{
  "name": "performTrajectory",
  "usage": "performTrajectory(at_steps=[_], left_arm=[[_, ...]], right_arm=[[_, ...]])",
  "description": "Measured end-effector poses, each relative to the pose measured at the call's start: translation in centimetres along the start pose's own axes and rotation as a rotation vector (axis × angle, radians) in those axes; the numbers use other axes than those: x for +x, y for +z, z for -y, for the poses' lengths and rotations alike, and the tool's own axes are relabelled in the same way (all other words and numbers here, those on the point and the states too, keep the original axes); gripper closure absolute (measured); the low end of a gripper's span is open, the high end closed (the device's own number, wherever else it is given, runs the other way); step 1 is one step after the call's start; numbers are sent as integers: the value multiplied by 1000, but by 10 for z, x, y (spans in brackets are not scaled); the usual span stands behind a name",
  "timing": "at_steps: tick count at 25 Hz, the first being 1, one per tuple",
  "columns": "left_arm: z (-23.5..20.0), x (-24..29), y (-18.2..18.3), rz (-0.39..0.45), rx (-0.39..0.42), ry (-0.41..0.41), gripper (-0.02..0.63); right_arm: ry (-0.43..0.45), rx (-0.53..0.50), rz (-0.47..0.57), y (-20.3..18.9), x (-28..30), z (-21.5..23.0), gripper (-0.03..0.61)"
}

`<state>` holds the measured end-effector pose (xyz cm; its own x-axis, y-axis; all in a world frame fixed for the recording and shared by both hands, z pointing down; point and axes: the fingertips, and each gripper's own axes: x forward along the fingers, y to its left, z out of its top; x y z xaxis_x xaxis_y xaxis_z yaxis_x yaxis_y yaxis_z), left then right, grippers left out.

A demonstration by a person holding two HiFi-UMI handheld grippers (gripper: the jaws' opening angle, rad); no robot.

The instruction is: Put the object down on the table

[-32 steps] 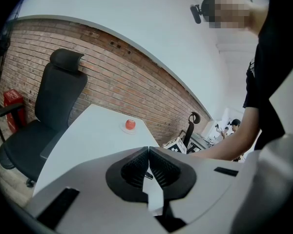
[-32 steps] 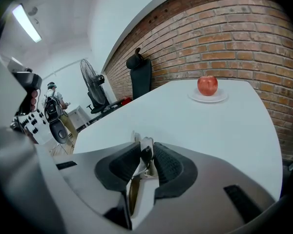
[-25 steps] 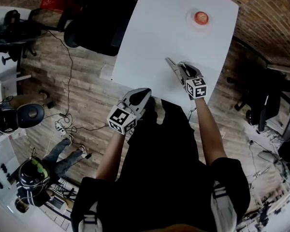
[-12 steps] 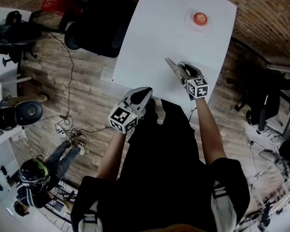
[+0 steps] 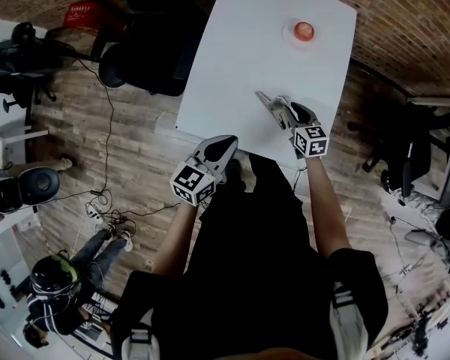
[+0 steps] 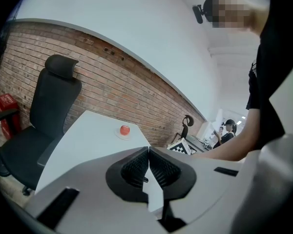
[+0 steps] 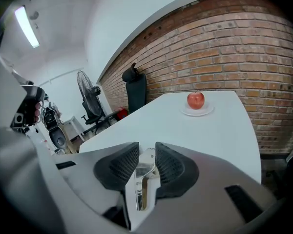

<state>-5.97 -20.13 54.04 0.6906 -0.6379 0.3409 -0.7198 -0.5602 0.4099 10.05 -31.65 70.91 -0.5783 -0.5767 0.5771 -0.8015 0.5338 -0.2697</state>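
Right claw (image 5: 283,109) has just been opening, jaws now apart with the metal piece (image 7: 141,179) loose between them. Release onto the worktop (image 5: 240,66) looks nearly done. Left claw (image 6: 148,167), at its eight o'clock, is closed and empty.

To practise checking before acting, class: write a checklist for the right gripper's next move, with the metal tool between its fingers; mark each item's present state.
1. Right gripper fingers released: ok; they have just been opening, and the metal tool looks loose between them.
2. Tool resting on the table: cannot tell.
3. Table around the tool bare: ok.
4. Apple well clear of the tool: ok.
5. Left gripper shut and empty: ok.
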Motion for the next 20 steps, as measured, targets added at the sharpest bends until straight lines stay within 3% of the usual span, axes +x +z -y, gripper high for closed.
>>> performTrajectory(at_steps=[10, 20], left_arm=[[7, -28, 0, 26, 37, -52, 592], [20, -63, -20, 29, 44, -87, 592]], right_arm=[[-43, -38, 23, -9, -43, -27, 574], [-80, -76, 60, -17, -83, -65, 580]])
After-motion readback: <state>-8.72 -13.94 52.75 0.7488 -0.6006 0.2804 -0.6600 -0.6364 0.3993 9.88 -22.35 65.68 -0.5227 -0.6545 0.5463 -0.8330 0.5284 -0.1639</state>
